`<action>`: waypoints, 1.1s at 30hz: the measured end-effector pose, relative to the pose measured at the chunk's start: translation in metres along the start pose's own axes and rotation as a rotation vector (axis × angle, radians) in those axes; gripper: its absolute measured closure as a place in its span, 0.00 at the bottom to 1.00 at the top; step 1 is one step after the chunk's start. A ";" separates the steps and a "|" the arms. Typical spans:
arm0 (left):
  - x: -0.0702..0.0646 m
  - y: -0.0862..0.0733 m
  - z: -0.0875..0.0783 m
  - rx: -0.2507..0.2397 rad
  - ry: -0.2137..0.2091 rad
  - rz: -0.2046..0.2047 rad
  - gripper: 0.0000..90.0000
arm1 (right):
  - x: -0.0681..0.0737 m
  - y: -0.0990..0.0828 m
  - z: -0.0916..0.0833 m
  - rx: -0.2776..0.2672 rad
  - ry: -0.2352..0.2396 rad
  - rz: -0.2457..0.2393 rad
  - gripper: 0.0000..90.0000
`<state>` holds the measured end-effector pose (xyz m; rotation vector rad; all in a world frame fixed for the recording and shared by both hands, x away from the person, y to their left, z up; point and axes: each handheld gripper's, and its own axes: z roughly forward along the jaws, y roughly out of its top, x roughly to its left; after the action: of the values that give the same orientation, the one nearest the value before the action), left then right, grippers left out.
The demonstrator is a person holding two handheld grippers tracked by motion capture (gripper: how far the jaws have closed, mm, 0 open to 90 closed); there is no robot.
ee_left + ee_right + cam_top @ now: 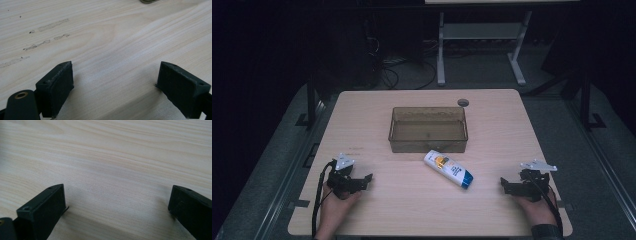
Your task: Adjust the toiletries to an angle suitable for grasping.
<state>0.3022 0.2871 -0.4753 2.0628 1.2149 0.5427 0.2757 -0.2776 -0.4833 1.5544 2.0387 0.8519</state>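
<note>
A white shampoo bottle (448,169) with a blue cap lies on its side at the table's middle, just in front of a clear brownish bin (428,130). My left gripper (367,180) rests low on the table at the near left, well left of the bottle. Its jaws stand wide apart in the left gripper view (115,80), with bare wood between them. My right gripper (503,185) sits at the near right, right of the bottle, jaws pointing left. They are wide apart over bare wood in the right gripper view (117,202).
The light wooden table (377,210) has a round grommet (463,102) at the back. A white desk frame (482,45) and cables stand on the dark floor behind. Scuff marks (42,37) streak the wood ahead of my left jaws.
</note>
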 end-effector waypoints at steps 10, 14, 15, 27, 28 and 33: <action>0.000 0.000 0.000 0.001 0.001 -0.002 0.13 | -0.001 0.005 0.000 0.040 0.029 -0.019 0.01; 0.000 -0.001 -0.001 0.001 0.002 -0.002 0.13 | -0.002 0.008 -0.002 0.041 0.064 -0.016 0.08; 0.000 -0.001 -0.001 0.001 0.002 -0.002 0.13 | -0.002 0.012 -0.006 0.014 0.088 -0.023 0.16; 0.000 -0.001 -0.001 0.001 0.002 -0.002 0.13 | 0.008 0.033 -0.017 -0.047 0.206 -0.040 0.58; 0.000 -0.001 -0.001 0.001 0.002 -0.002 0.13 | 0.010 0.035 -0.017 -0.048 0.219 -0.044 0.62; 0.000 -0.001 -0.001 0.001 0.002 -0.002 0.13 | 0.018 0.045 -0.014 -0.052 0.278 -0.075 0.85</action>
<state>0.3012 0.2875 -0.4752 2.0625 1.2181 0.5430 0.2926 -0.2548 -0.4420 1.3855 2.2298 1.1353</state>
